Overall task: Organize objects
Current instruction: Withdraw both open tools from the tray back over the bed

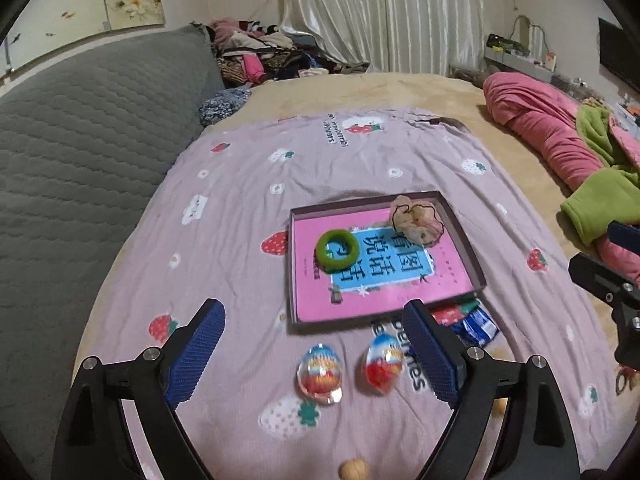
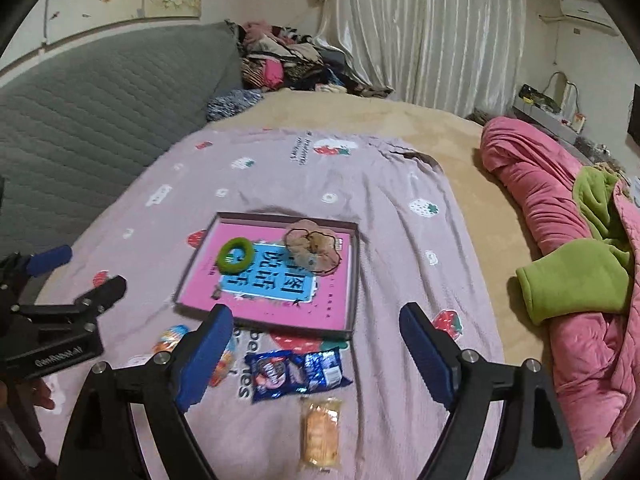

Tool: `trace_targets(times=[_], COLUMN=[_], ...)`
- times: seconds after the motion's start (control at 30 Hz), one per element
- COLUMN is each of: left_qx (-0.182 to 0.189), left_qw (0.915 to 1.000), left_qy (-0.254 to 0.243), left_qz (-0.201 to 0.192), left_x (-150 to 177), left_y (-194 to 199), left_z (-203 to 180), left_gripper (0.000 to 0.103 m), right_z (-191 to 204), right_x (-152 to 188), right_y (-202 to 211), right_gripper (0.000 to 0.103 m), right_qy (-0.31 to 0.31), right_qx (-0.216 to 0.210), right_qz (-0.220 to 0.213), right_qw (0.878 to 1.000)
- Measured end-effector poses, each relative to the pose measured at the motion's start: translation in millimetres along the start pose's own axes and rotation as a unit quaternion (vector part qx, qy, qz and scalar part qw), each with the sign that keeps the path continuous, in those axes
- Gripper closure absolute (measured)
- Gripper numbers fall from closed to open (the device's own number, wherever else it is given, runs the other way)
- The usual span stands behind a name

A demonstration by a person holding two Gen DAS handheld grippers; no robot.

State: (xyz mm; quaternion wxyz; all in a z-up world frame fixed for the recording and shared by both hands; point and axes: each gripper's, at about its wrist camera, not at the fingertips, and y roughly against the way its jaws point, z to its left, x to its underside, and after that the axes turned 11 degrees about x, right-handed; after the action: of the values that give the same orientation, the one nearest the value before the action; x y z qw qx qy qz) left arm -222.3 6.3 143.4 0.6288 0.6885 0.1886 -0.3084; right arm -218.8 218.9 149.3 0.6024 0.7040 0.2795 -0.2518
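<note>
On the strawberry-print sheet (image 1: pixel 240 216), the left gripper (image 1: pixel 316 344) hovers with jaws spread wide and empty — two foil-wrapped eggs (image 1: pixel 320 374) lie beneath the gap. Just beyond sits the shallow box (image 1: pixel 460 236) holding a green ring (image 1: pixel 337 251) and a beige scrunchie (image 1: pixel 416 218). Further right, the right gripper (image 2: pixel 316 344) gapes empty too — above a blue snack packet (image 2: pixel 298 372) and a biscuit pack (image 2: pixel 320 432).

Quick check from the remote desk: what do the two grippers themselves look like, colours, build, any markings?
Both match: black angular frames with silver round bolt heads, each carrying two flat blue textured pads. The left gripper shows this in its own view; the right gripper likewise. Seen from the right wrist, the left gripper's black body bears small white lettering, too blurred to read. No cables or sleeves visible.
</note>
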Motion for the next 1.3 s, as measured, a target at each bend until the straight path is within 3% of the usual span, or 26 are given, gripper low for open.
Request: trace_targets(times=[0.17, 0.43, 0.57, 0.77, 1.03, 1.3], left_qx=[-0.002, 0.006, 0.011, 0.013, -0.001, 0.004], left_qw=[0.9997, 0.9995, 0.9988, 0.9971, 0.9966, 0.997], left_qy=[0.021, 0.024, 0.02, 0.025, 0.03, 0.035], left_qz=[-0.01, -0.02, -0.044, -0.07, -0.076, -0.069], left_x=[12, 22, 21, 20, 15, 40], left_y=[28, 58, 70, 66, 49, 32], left_z=[-7, -18, -20, -15, -4, 0], left_gripper=[0.012, 0.012, 0.012, 0.012, 0.012, 0.012], right_z=[-4, -17, -19, -12, 4, 11], right_x=[9, 24, 25, 22, 19, 33], right_y=[26, 60, 69, 62, 48, 26], right_gripper=[0.018, 0.015, 0.012, 0.012, 0.012, 0.012], right_qy=[0.006, 0.014, 0.018, 0.024, 0.043, 0.053], right_qx=[-0.014, -0.004, 0.006, -0.006, -0.02, -0.014], right_qz=[-0.01, -0.017, -0.032, -0.04, -0.049, -0.044], right_qw=[1.0, 1.0, 0.999, 0.999, 0.998, 0.998])
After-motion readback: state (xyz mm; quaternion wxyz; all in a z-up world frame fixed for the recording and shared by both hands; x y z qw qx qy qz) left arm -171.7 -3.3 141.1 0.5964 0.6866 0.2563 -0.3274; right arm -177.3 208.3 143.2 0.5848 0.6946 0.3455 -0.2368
